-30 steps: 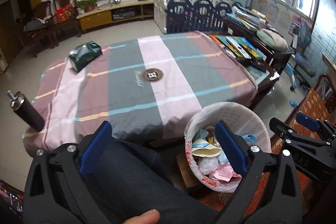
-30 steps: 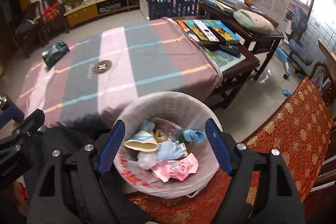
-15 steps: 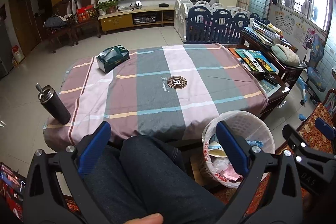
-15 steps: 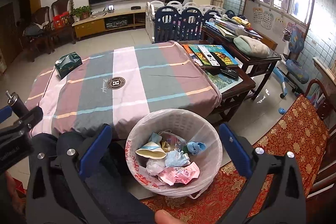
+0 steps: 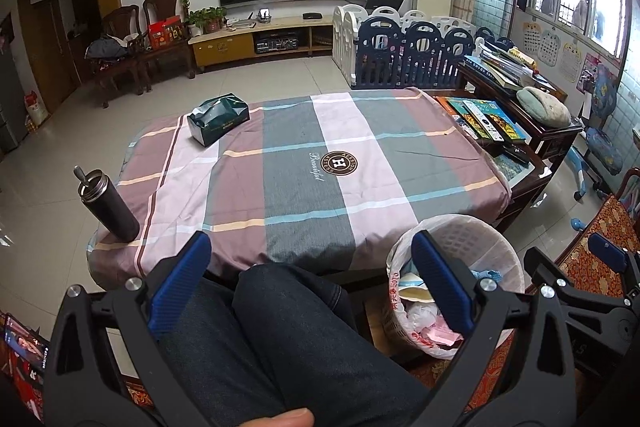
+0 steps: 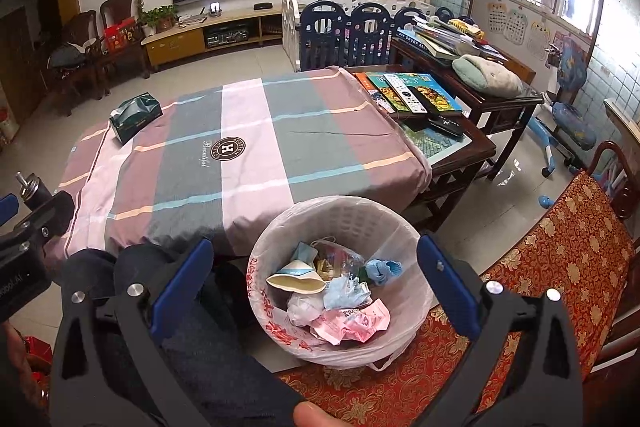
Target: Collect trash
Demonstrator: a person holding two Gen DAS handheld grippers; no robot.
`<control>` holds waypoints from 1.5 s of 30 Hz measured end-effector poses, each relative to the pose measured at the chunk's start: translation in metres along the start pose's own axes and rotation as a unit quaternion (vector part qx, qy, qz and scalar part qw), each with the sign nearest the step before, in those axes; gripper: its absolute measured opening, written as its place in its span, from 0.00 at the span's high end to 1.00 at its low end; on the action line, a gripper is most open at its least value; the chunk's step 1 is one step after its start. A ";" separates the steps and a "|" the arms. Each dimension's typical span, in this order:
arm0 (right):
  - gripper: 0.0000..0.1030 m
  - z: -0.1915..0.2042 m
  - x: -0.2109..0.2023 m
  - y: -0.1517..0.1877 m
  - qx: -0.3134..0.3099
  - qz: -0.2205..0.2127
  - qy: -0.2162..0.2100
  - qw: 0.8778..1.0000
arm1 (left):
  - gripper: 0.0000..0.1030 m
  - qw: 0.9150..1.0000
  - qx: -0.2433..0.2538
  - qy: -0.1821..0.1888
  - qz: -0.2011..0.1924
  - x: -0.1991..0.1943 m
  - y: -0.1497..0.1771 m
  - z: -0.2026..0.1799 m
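Observation:
A white trash bin (image 6: 340,205) lined with a plastic bag stands on the floor by the table's near right corner. Inside it lies crumpled trash (image 6: 334,293): a paper cup, tissues, pink wrappers and a blue scrap. My right gripper (image 6: 315,245) hovers above the bin, open wide, with nothing between its blue pads. My left gripper (image 5: 310,243) is open too, held empty over the person's dark trouser legs (image 5: 280,327). The bin (image 5: 480,227) shows to its right.
The table wears a striped cloth (image 5: 304,187) with a green tissue pack (image 5: 218,119) at its far left and a dark flask (image 5: 108,207) at its near left corner. Books and remotes (image 6: 416,95) cover a side table. A red patterned seat (image 6: 560,259) lies on the right.
Both grippers have lifted and drawn back from the bin, so more of the table and room shows. The right jaws have spread wider. The trash in the bin has not moved.

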State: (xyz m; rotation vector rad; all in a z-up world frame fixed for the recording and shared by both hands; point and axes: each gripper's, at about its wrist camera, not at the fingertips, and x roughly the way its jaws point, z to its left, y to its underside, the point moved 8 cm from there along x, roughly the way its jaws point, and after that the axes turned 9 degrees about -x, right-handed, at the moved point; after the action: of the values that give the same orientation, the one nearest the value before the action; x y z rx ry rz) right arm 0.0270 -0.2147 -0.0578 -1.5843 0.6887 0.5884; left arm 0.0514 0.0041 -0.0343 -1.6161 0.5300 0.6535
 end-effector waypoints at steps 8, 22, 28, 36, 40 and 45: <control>0.03 0.000 0.000 0.000 0.000 0.001 0.000 1.000 | 0.03 1.000 0.002 0.001 0.000 0.001 -0.001 0.000; 0.03 -0.001 -0.001 0.000 0.002 0.001 -0.001 1.000 | 0.03 1.000 0.002 0.002 0.000 0.001 -0.001 0.000; 0.03 -0.001 -0.001 0.000 0.002 0.002 -0.002 1.000 | 0.03 1.000 0.003 0.002 0.000 0.001 -0.001 0.000; 0.03 0.000 -0.001 0.000 0.003 0.003 -0.002 1.000 | 0.03 1.000 0.003 0.002 0.000 0.000 -0.001 -0.001; 0.03 0.000 -0.001 0.000 0.003 0.003 -0.002 1.000 | 0.03 1.000 0.003 0.002 0.002 0.000 0.001 -0.002; 0.03 0.000 -0.001 0.000 0.003 0.003 -0.003 1.000 | 0.03 1.000 0.006 0.003 0.003 0.001 0.003 -0.002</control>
State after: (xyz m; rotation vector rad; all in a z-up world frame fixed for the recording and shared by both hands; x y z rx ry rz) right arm 0.0263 -0.2148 -0.0571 -1.5752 0.6906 0.5938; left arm 0.0503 0.0016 -0.0371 -1.6070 0.5422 0.6496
